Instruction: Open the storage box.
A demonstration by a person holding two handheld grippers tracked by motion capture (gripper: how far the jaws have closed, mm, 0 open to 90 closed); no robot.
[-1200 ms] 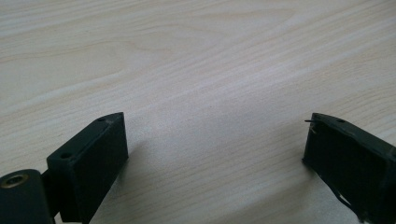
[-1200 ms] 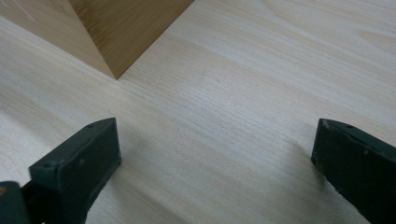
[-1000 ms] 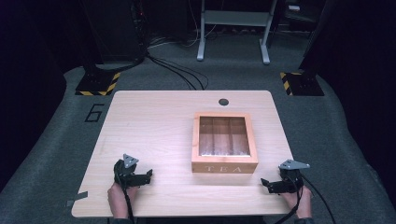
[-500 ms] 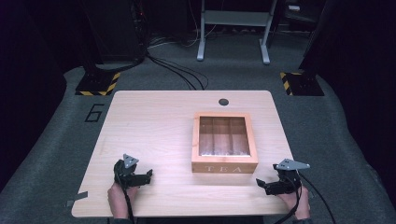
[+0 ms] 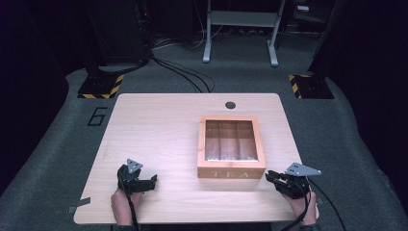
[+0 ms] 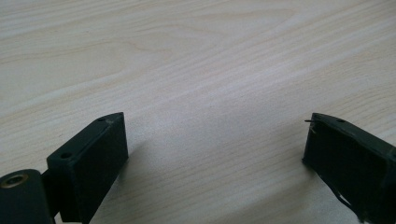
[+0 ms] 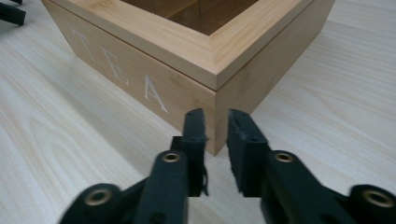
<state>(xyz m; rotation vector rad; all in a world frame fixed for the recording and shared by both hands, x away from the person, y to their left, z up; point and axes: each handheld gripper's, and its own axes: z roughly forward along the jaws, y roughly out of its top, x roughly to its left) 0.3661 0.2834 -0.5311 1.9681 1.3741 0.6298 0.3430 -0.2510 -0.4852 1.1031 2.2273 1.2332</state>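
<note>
A wooden box [image 5: 231,173] marked TEA stands right of the table's middle, its windowed lid down. In the high view my left gripper [image 5: 153,181] rests low on the table near the front left, pointing right, well apart from the box. Its jaws stand wide open over bare wood [image 6: 215,140]. My right gripper [image 5: 269,176] lies at the front right, its tips close to the box's front right corner. In the right gripper view that gripper [image 7: 215,116] has its jaws almost together with only a narrow gap, nothing held, pointing at the corner of the box [image 7: 140,70].
The light wooden table [image 5: 159,125] has a dark round cable hole [image 5: 230,105] at its far edge. Beyond it are grey floor, cables and a metal stand [image 5: 240,29]. Bare wood lies left of and behind the box.
My right gripper has slid a little left, toward the box's front right corner. The left gripper has stayed put.
</note>
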